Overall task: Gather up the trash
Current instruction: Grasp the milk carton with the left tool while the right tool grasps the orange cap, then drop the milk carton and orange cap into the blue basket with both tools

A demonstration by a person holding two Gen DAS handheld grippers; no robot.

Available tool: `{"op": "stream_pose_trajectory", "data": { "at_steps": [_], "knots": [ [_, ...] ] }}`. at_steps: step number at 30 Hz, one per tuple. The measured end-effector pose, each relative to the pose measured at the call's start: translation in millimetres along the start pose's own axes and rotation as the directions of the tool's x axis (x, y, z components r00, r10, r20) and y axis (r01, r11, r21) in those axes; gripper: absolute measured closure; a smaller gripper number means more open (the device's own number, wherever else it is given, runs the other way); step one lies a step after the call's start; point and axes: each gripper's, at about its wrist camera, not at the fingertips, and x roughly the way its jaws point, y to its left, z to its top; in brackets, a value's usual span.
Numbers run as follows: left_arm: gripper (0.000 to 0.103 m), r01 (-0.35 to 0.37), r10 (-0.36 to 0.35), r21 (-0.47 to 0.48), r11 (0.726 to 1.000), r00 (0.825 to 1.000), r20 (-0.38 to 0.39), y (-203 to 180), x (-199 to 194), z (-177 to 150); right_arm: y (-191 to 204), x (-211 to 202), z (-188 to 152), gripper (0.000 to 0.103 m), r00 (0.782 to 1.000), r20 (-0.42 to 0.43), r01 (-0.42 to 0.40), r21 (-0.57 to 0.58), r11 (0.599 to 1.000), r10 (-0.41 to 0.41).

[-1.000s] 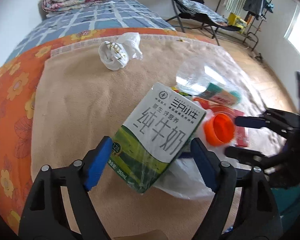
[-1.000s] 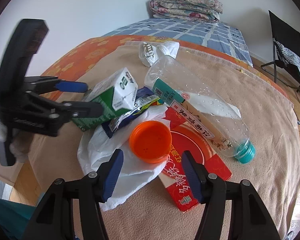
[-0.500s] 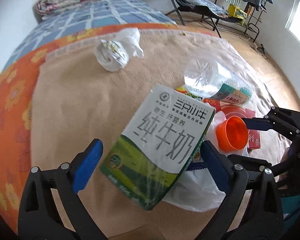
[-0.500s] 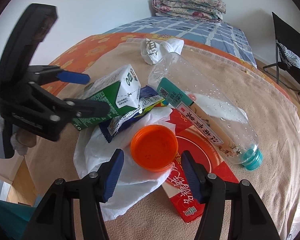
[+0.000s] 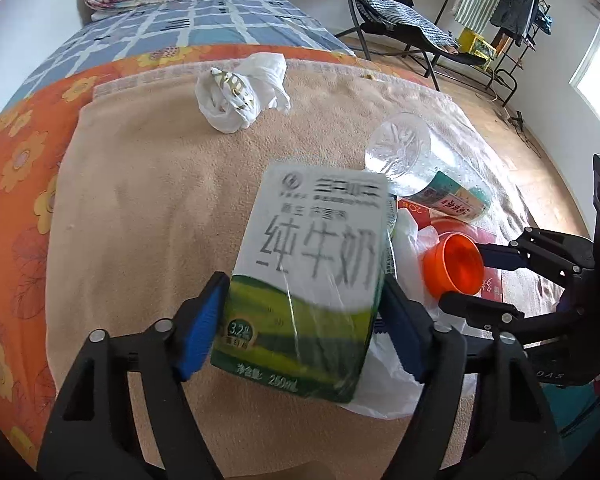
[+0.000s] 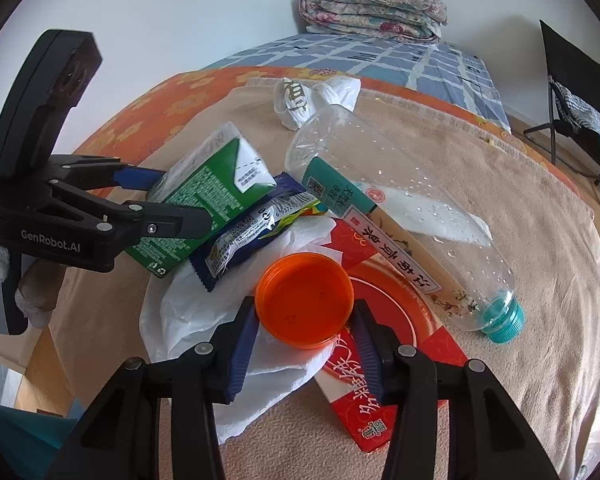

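My left gripper is shut on a green and white milk carton, its blue pads pressing both sides; the carton also shows in the right wrist view. My right gripper is shut on an orange lid, seen too in the left wrist view. Both rest over a pile of trash on a tan blanket: a white plastic bag, a blue snack wrapper, a clear bottle with a teal cap, and a red box.
A knotted white bag lies farther back on the blanket. An orange flowered cover and blue checked sheet lie beyond, with a folded quilt. A black chair stands on the floor to the right.
My left gripper has closed its jaws onto the milk carton. My right gripper has closed onto the orange lid. Both moved slightly forward.
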Motion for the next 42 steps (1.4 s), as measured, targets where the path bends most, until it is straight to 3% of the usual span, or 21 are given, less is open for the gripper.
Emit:
{"op": "stream_pose_trajectory", "data": {
  "at_steps": [11,26,38,42],
  "knots": [
    [0.032,-0.053,0.052,0.045,0.998,0.998,0.024,-21,-25,-13,1,-39,-7,0.055,0.998,0.06,0.018,-0.017,1.0,-0.017],
    [0.032,-0.093,0.085,0.098,0.991,0.993,0.086,-67,-105,-50,31,-116,-41,0.055,0.989,0.148,0.044,-0.123,0.991,-0.025],
    [0.032,-0.106,0.097,0.077,0.991,0.989,0.116,-90,-154,-113,66,-159,-99,0.055,0.985,0.152,-0.063,-0.145,0.987,0.085],
    [0.032,-0.081,0.075,0.061,0.995,0.992,0.104,-95,-159,-135,70,-162,-119,0.054,0.985,0.135,-0.089,-0.131,0.987,0.107]
  ]
}}
